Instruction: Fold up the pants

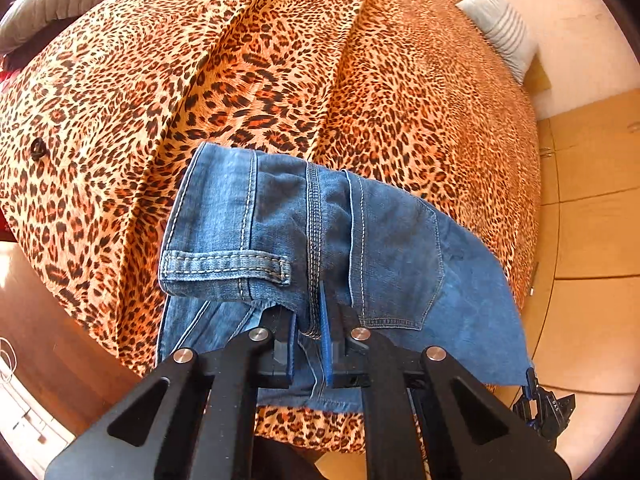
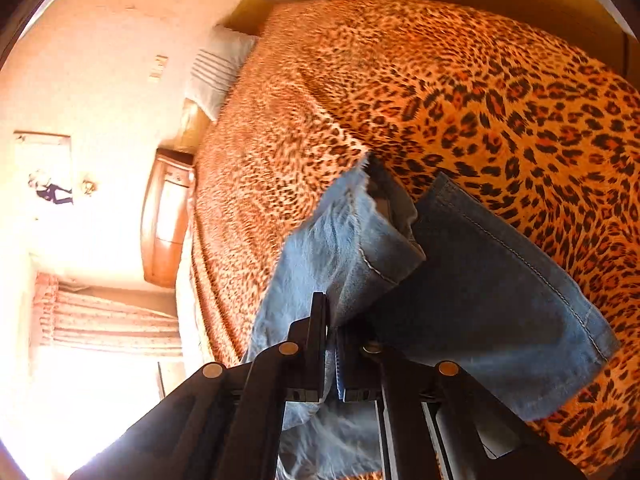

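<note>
Both grips are set — the left gripper (image 1: 311, 320) pinches the jeans (image 1: 280, 216) at the waistband, the right gripper (image 2: 332, 320) clamps the leg end. Next, probably, comes carrying one end over the other across the bed (image 1: 280, 60) — evenly.

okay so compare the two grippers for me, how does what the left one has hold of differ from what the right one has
The left gripper pinches the jeans at the waist end, by a stitched seam near the belt loop and back pocket; the right gripper pinches them at a leg end, near a frayed hem. The left's denim looks darker blue, the right's paler and sunlit. Both are shut on the same jeans over the leopard-print bedspread.
</note>
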{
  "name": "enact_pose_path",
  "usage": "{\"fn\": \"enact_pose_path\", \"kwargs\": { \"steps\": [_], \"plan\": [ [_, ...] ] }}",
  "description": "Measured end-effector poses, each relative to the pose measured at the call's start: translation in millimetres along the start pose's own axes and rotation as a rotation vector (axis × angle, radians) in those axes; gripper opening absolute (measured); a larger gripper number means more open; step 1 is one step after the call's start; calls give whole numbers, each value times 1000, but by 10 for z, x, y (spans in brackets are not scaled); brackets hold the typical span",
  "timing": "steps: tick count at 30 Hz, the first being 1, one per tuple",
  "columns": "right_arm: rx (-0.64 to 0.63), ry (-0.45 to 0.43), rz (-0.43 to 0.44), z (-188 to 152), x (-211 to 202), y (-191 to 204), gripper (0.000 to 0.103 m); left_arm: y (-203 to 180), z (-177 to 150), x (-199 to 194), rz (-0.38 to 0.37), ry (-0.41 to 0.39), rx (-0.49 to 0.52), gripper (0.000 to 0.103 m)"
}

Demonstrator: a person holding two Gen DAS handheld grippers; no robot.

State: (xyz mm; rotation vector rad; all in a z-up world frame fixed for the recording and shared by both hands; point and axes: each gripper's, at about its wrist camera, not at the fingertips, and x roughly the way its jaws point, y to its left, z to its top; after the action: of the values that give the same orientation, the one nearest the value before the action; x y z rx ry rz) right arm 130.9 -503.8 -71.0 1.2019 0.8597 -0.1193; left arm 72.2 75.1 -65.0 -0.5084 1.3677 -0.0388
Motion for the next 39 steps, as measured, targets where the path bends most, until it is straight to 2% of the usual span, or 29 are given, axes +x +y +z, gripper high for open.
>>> {"fn": "enact_pose_path", "kwargs": {
  "steps": [2,4,6,8,11,14,16,18,21,23,24,25,26,28,33,36,39],
  "plan": [
    [-32,-2,10,-131,-251,-11,3,66,-224,-18,16,2,13,8],
    [-40,6,-26,-263,-417,-191,3,197,-404,187,74,42,22,8],
    [-21,35,-127,-373,-421,-541,4,394,-616,546,129,141,2,8],
    [54,81,-220,-451,-303,-980,4,584,-720,864,164,240,-47,8],
    [131,107,-275,-527,-152,-1279,6,595,-684,881,162,233,-61,9],
    [65,117,-306,-511,-137,-1172,9,489,-616,805,173,219,-5,11],
    [33,136,-345,-464,-168,-1105,15,481,-632,701,140,222,19,17],
    [27,123,-379,-402,-286,-1061,20,531,-658,500,101,204,38,25],
    [-22,56,-462,-299,-551,-970,24,641,-602,199,98,127,46,26],
    [-111,25,-513,-202,-624,-817,24,716,-457,90,107,65,22,35],
    [-158,21,-522,-159,-604,-703,26,748,-354,73,119,42,5,45],
    [-239,34,-494,-94,-470,-474,29,764,-235,77,122,26,-14,51],
    [-239,34,-494,-94,-470,-474,31,783,-124,131,115,19,-26,52],
    [-321,73,-435,-84,-188,-157,36,761,78,249,114,32,-44,52],
    [-557,243,-312,-210,927,750,45,753,296,645,98,111,-88,53],
    [-671,348,-298,-321,1568,1172,49,846,392,773,89,135,-136,53],
    [-774,415,-350,-416,2106,1415,59,953,458,832,58,162,-180,57]
  ]
}}
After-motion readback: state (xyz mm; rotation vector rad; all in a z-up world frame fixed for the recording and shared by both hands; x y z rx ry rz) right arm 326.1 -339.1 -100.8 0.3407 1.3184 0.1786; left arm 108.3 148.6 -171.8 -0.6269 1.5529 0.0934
